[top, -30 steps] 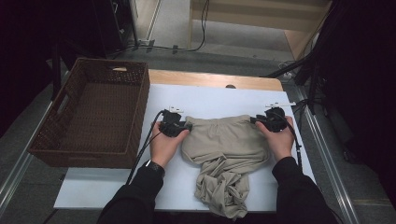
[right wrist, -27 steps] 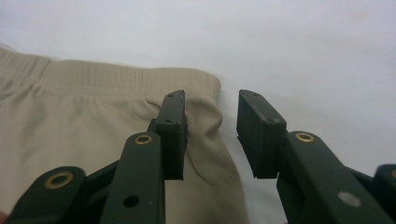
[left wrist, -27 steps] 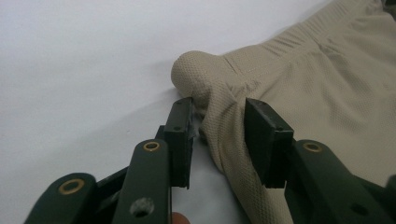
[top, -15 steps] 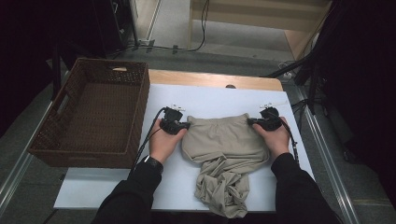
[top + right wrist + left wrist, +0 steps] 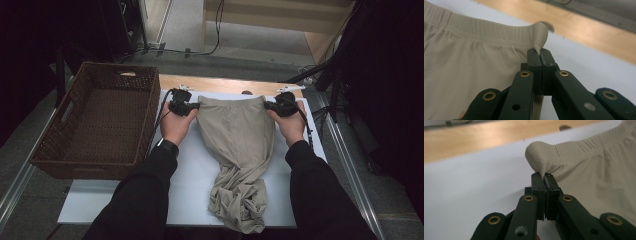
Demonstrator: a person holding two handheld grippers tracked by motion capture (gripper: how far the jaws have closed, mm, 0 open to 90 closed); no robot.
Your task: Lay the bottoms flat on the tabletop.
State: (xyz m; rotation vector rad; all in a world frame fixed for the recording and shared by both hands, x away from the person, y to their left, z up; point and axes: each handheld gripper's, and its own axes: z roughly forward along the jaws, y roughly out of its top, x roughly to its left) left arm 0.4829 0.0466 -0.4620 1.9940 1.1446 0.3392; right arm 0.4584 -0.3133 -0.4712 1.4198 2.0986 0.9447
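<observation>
Both tongs — left [image 5: 192, 106], right [image 5: 270, 105] — clenched on shorts [image 5: 237, 150] waistband corners, upper centre. Keep band taut, pull evenly — drag bunched legs flat across desk [image 5: 200, 165].

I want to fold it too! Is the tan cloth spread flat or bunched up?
Both: the tan cloth is stretched flat at its top band, bunched and crumpled at the near end.

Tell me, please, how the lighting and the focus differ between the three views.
High view: dim, dark surroundings, the white table brightest. Left gripper view: the beige garment evenly lit, the wooden edge blurred. Right gripper view: waistband weave sharp, background soft.
</observation>
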